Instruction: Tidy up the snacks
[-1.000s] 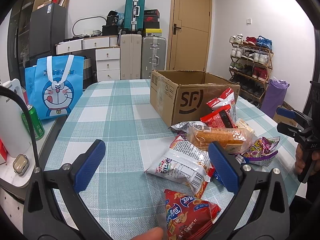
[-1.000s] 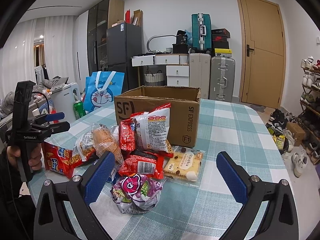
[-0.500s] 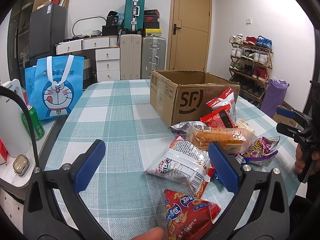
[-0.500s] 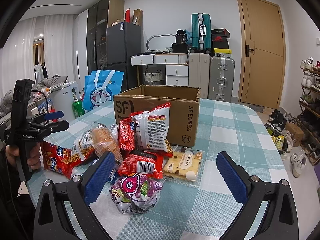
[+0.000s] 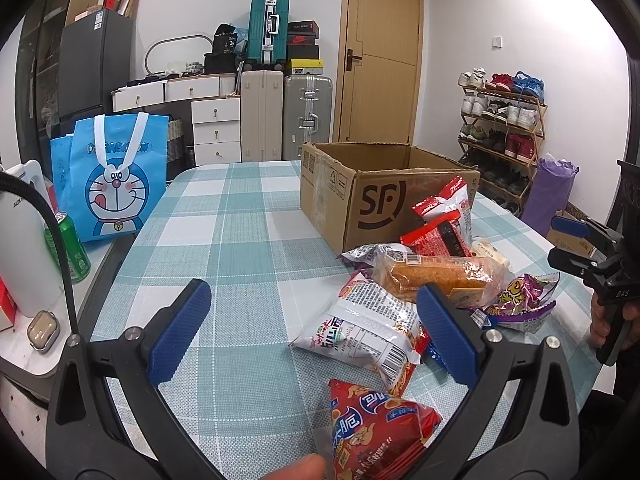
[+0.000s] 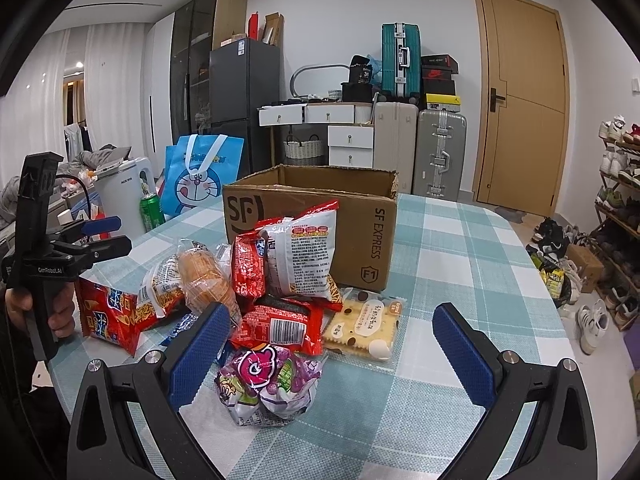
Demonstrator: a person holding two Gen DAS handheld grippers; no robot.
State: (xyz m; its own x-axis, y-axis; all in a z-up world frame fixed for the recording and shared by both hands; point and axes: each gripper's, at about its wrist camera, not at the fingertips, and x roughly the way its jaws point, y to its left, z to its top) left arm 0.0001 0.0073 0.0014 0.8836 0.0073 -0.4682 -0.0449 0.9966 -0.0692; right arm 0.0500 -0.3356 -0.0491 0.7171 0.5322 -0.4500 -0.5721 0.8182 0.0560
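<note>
A pile of snack packets lies on the checked table in front of an open cardboard box [image 5: 384,196] [image 6: 320,216]. My left gripper [image 5: 316,332] is open and empty above the table, with a white packet [image 5: 360,328] and a red packet [image 5: 376,432] near its right finger. My right gripper [image 6: 332,352] is open and empty, with a purple candy bag [image 6: 268,380] by its left finger and a biscuit packet [image 6: 368,324] just ahead. A bread roll [image 6: 204,280] and red packets [image 6: 280,320] lie between.
A blue cartoon bag [image 5: 116,184] and a green can [image 5: 68,248] stand on a side counter left of the table. Suitcases and drawers line the far wall. A shoe rack [image 5: 504,128] stands on the right.
</note>
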